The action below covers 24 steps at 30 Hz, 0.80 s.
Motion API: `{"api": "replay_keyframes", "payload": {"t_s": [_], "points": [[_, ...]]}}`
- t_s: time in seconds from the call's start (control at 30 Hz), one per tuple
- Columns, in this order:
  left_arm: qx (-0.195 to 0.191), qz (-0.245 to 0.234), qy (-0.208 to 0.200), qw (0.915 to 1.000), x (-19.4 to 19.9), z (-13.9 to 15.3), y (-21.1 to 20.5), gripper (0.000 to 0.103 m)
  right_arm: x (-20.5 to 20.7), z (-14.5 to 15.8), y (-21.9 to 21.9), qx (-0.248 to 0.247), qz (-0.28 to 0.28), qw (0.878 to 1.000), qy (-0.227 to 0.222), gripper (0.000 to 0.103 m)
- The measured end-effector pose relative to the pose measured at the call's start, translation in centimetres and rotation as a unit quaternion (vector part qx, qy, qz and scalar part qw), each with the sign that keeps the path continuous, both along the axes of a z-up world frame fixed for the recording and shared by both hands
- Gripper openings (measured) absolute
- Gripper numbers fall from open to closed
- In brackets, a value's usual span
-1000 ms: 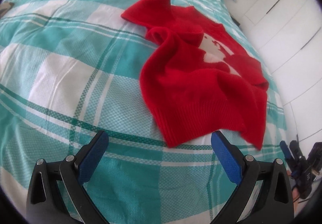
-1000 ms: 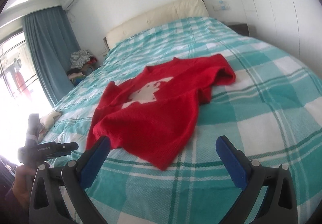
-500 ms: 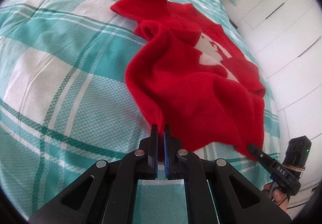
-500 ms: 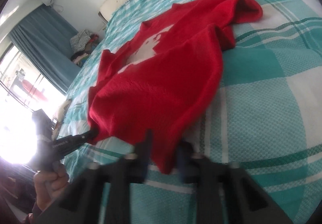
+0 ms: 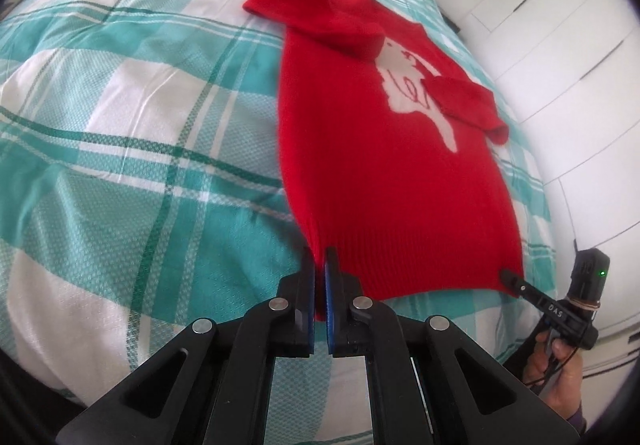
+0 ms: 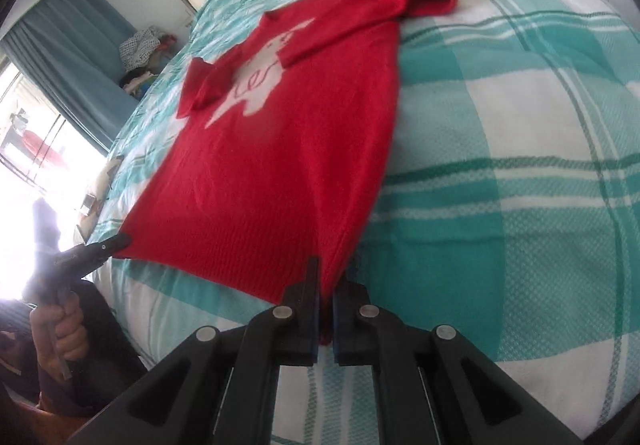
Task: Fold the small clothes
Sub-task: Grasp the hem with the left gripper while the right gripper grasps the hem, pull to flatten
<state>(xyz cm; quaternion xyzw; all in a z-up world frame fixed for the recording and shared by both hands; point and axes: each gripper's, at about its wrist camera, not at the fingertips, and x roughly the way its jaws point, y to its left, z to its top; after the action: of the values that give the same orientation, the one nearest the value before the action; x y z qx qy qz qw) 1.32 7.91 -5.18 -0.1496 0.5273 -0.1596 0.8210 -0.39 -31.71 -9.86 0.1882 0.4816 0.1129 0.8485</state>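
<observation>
Two bottom corners of a red sweater (image 5: pixel 384 173) are pinched.
The sweater is spread flat on the checked bed cover (image 5: pixel 120 117). The left gripper (image 5: pixel 320 269) is clamped on one bottom corner, and the right gripper (image 6: pixel 327 277) is clamped on the other.
</observation>
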Motion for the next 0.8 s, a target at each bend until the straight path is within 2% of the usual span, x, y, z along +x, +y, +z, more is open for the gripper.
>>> {"api": "replay_keyframes", "payload": {"t_s": [0.1,0.3,0.43,0.8], "points": [[0.001,0.004,0.011,0.9999,-0.4,-0.8,0.1,0.002,-0.3,-0.1,-0.1,-0.001,-0.012,1.0,-0.013,0.004],[0.027,0.002,-0.006,0.9996,-1.2,-0.4,-0.3,0.002,-0.9,1.0,0.0,-0.013,-0.006,1.0,-0.027,0.004],[0.03,0.008,0.005,0.9995,-0.9,-1.3,-0.4,0.002,-0.7,-0.3,-0.1,-0.007,-0.008,1.0,-0.008,0.004],[0.061,-0.002,0.0,0.9981,-1.0,-1.7,-1.3,0.002,-0.6,-0.8,0.8,-0.05,0.003,0.999,-0.004,0.004]]}}
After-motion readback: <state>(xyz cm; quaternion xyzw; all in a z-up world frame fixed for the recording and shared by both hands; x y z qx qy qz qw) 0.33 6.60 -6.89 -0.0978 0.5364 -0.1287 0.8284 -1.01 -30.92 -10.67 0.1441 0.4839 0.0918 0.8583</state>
